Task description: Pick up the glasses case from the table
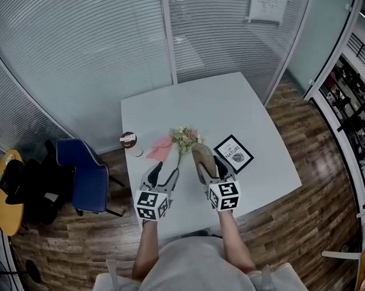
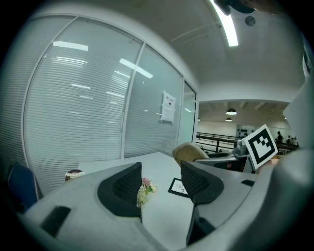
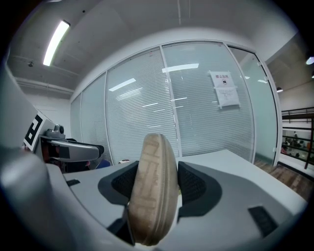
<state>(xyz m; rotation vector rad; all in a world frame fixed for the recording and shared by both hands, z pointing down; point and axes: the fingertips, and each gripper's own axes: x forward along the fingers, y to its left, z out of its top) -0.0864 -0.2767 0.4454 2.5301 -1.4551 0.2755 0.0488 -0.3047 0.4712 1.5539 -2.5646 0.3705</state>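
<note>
The tan oval glasses case (image 1: 203,159) is lifted off the white table (image 1: 232,108), standing on edge between the jaws of my right gripper (image 1: 208,165). In the right gripper view the case (image 3: 154,188) fills the gap, with both dark pads pressed on its sides, so my right gripper (image 3: 158,185) is shut on it. My left gripper (image 1: 164,169) hovers over the table's near left part, open with nothing between its fingers. The left gripper view shows my left gripper (image 2: 161,182) with a gap between its pads, and the case (image 2: 189,152) held up at the right.
On the table lie a small bunch of flowers (image 1: 186,138), a pink paper (image 1: 160,148), a black-framed card (image 1: 233,153) and a small brown jar with its lid (image 1: 129,140). A blue chair (image 1: 84,174) stands left of the table. Glass walls with blinds close off the back.
</note>
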